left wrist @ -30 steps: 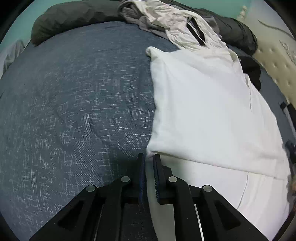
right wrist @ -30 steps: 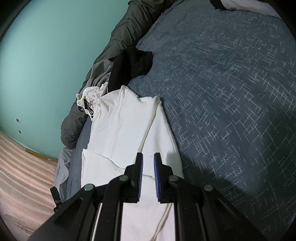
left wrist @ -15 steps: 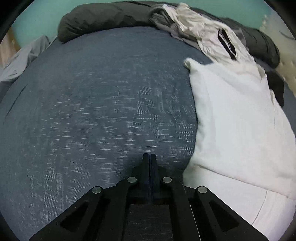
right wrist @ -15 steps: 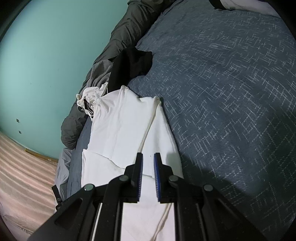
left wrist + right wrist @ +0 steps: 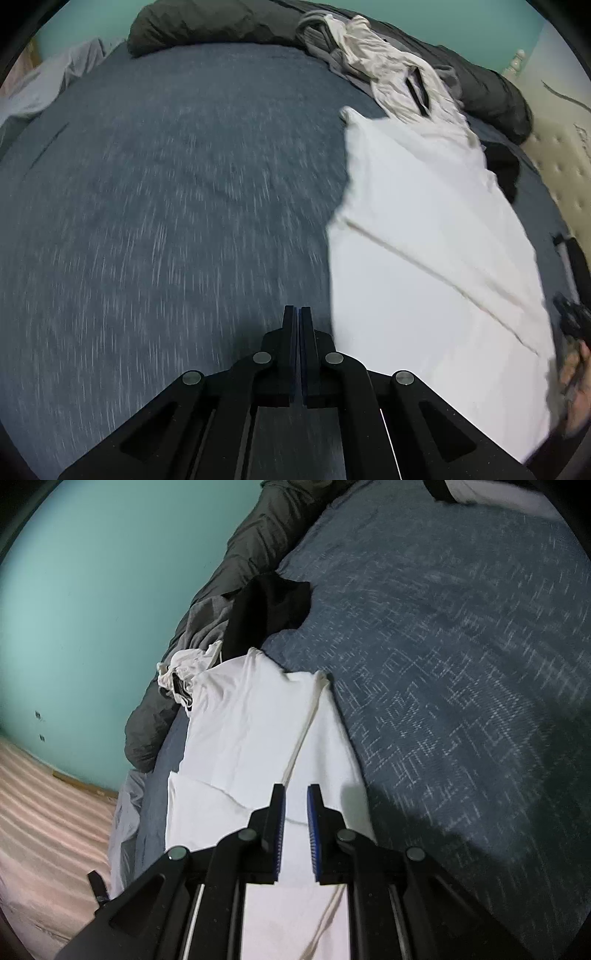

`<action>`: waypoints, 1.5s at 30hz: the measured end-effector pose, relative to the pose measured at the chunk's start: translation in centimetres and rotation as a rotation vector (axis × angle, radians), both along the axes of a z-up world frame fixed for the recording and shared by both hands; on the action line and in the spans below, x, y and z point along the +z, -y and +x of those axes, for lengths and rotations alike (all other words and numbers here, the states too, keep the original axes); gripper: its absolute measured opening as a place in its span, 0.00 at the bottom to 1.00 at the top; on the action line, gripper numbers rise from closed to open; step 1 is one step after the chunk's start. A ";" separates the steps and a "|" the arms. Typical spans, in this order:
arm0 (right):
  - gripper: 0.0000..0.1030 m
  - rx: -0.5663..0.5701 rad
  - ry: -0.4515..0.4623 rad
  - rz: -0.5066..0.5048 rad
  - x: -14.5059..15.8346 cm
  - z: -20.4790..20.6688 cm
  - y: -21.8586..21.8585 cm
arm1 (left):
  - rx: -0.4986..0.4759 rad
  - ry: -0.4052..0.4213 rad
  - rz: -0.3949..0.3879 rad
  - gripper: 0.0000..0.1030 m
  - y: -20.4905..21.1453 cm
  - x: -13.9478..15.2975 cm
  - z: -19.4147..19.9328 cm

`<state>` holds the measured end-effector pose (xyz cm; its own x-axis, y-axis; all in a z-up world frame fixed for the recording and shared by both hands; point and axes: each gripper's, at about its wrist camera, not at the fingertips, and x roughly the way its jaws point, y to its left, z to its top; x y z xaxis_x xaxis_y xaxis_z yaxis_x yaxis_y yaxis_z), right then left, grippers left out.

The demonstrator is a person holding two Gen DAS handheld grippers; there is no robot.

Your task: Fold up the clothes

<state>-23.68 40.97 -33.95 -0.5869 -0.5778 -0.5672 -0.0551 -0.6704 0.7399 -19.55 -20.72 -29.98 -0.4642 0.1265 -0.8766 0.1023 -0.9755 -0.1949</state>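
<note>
A white garment (image 5: 424, 240) lies flat along the right side of the blue bedspread (image 5: 166, 221), with one side folded over along a long crease. My left gripper (image 5: 297, 310) is shut with nothing in it. It hangs over bare bedspread, just left of the garment's edge. In the right wrist view the same white garment (image 5: 251, 720) stretches away under my right gripper (image 5: 295, 794). Its blue pads stand a narrow gap apart, and the cloth and a seam show through that gap. A hand (image 5: 576, 373) shows at the garment's right edge.
A heap of beige and grey clothes (image 5: 388, 66) and a dark duvet (image 5: 207, 26) lie at the far side by the teal wall (image 5: 92, 590). A black garment (image 5: 269, 609) lies beyond the white one. A tufted headboard (image 5: 554, 155) is on the right.
My left gripper has come off the white garment's edge, shut fully and moved left and up over the bedspread. The right gripper has not moved.
</note>
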 end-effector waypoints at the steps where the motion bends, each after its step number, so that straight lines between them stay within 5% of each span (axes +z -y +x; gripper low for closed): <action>1: 0.17 0.007 -0.002 0.007 0.3 0.4 0.0 | -0.005 0.006 0.008 0.03 -0.2 0.2 1.2; 2: 0.32 0.018 0.003 0.006 0.6 1.0 0.1 | -0.009 0.011 0.015 0.04 -0.5 0.3 2.1; 4: 0.45 0.031 0.023 0.004 0.8 2.1 0.0 | -0.018 0.022 0.029 0.12 -0.9 0.5 4.1; 11: 0.46 0.127 0.095 0.129 2.9 6.0 -1.7 | -0.028 0.056 0.113 0.25 -1.5 0.7 10.7; 16: 0.47 0.217 0.160 0.237 3.2 10.7 -3.6 | -0.058 0.071 0.150 0.42 -2.5 0.6 14.3; 28: 0.50 0.296 0.277 0.202 2.4 18.3 -5.8 | -0.123 0.194 0.202 0.45 -5.2 -2.8 19.1; 31: 0.50 0.304 0.297 0.205 1.8 18.9 -5.5 | -0.127 0.224 0.199 0.52 -5.7 -3.7 19.8; 45: 0.50 0.321 0.326 0.207 0.8 19.3 -4.9 | -0.063 0.228 0.275 0.50 -5.1 -5.7 21.6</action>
